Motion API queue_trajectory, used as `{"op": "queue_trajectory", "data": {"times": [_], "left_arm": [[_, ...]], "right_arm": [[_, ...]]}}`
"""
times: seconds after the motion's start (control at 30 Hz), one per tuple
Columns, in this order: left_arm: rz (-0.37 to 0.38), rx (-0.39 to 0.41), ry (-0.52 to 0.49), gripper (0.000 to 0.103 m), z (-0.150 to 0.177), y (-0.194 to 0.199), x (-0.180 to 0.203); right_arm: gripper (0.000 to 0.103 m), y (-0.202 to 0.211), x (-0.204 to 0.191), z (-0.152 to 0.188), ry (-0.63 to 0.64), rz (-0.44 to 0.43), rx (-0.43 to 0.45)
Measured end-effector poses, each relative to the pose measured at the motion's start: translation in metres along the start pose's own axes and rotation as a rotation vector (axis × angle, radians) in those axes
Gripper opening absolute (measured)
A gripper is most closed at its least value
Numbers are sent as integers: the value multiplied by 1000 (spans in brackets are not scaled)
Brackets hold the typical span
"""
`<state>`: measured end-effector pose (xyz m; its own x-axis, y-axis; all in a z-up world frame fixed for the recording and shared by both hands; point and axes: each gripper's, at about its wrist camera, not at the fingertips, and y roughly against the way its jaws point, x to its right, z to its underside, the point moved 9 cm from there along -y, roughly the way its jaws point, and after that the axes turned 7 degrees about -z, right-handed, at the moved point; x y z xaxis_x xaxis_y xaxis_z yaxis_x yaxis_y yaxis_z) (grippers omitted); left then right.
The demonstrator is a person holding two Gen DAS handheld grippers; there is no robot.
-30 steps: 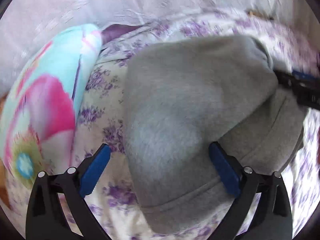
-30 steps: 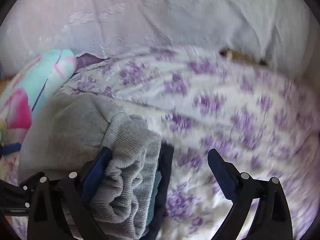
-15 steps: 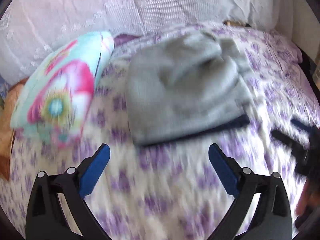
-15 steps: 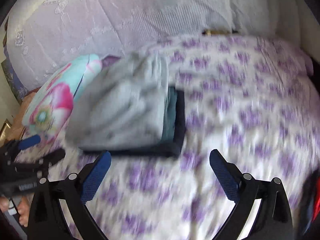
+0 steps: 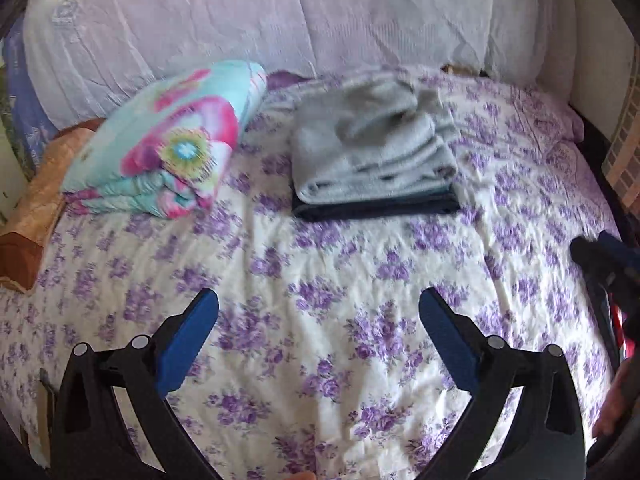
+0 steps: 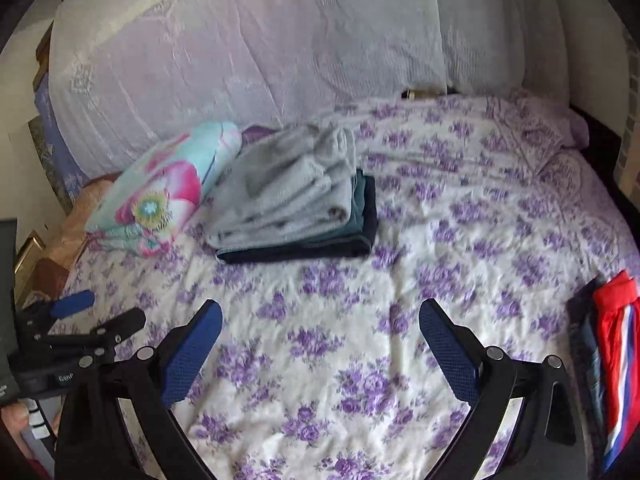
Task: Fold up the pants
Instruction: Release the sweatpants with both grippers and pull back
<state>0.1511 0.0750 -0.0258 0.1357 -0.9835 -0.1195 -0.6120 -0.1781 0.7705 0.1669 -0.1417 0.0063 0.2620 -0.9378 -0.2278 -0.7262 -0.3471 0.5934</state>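
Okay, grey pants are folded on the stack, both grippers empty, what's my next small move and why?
Probably swing the right gripper toward the red garment at the bed's right edge: the grey pants lie folded on the stack, both grippers are open, and that garment looks like the next unfolded piece.

Left gripper (image 5: 318, 322) agape, right gripper (image 6: 320, 334) agape.

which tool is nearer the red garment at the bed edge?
Right. The right tool hangs open over the floral sheet with the red garment just off its right side; the left tool sits farther away, toward the bed's left side.
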Motion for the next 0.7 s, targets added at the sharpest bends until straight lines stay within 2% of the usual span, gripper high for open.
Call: {"op": "queue_trajectory", "data": {"times": [0.2,0.33,0.43,0.5,0.53,0.63,0.7], "left_arm": [[-35,79,29,98,-26,37,-18],[-31,115,45,98,-31,52,-23],[-11,121,58,98,-28,59,-23],[6,116,46,98,-19,51,-21],[9,84,27,98,-6,36,-18],[-21,-76,-23,98,50,-14,-15],[8,-213,-25,98,105,-42,-12]], "right_arm": [[99,48,-18,-49,17,-35,153],[99,63,-32,-51,43,-55,185],[100,63,-37,-37,64,-53,190],[100,50,-38,-14,80,-49,147],[100,38,-36,3,89,-36,97],[99,-5,-27,71,103,-13,-94],[99,-23,-22,121,89,-22,-201]]}}
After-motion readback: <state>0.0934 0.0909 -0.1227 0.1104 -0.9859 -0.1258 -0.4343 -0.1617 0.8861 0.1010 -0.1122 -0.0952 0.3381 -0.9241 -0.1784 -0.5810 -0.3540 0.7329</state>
